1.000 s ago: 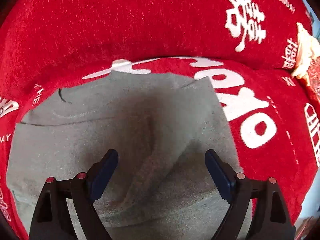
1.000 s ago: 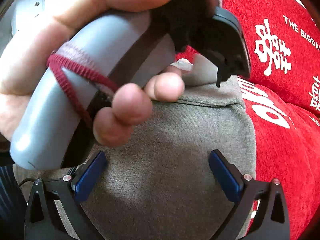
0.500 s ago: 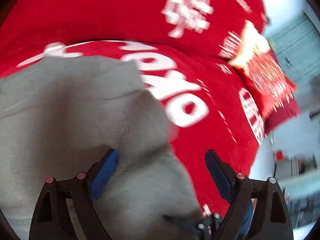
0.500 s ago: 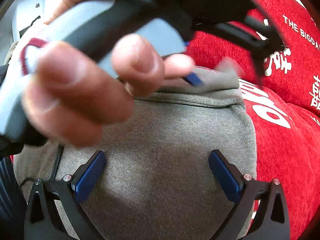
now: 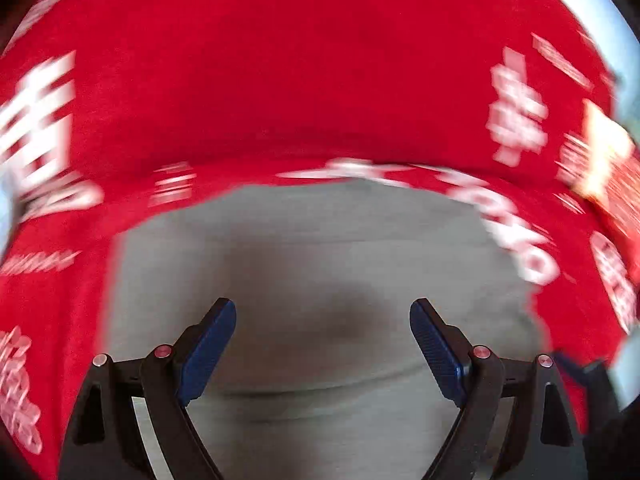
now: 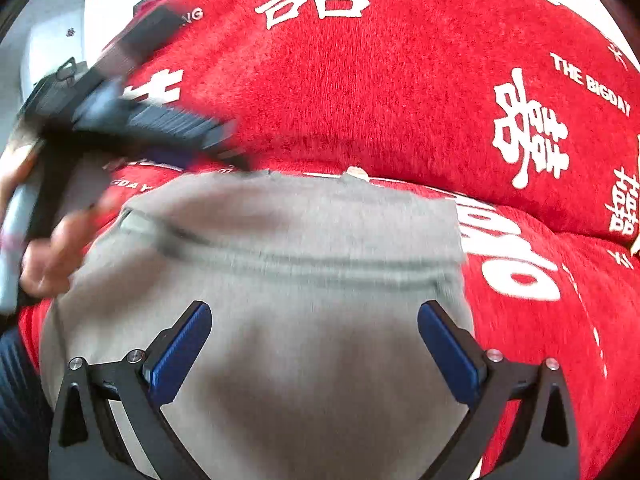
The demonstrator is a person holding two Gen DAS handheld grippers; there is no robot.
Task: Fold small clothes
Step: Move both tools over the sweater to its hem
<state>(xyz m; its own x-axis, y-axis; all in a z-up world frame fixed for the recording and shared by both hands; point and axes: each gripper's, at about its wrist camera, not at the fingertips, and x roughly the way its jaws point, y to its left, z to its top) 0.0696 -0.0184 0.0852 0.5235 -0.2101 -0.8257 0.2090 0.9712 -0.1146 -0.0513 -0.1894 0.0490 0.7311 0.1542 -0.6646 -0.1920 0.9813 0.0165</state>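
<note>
A grey knitted garment point(image 5: 320, 248) lies folded into a rough rectangle on a red plush cover. My left gripper point(image 5: 322, 308) hangs open above its near half, blue pads wide apart with nothing between them; that view is blurred by motion. My right gripper point(image 6: 314, 312) is also open over the same garment point(image 6: 312, 240), just short of a ribbed band that runs across it. In the right wrist view the left gripper point(image 6: 132, 120) shows as a dark blur at the upper left, off the garment's far left corner, and a hand point(image 6: 44, 264) grips its grey handle.
The red cover point(image 6: 360, 92) with white characters spreads over the seat and the raised back cushion behind the garment. A cream and red object point(image 5: 604, 160) lies at the far right. A pale wall point(image 6: 52, 8) shows at the upper left.
The hand with the left gripper has drawn away to the upper left of the right wrist view, and the whole garment now shows. The left view swung right, then back over the garment.
</note>
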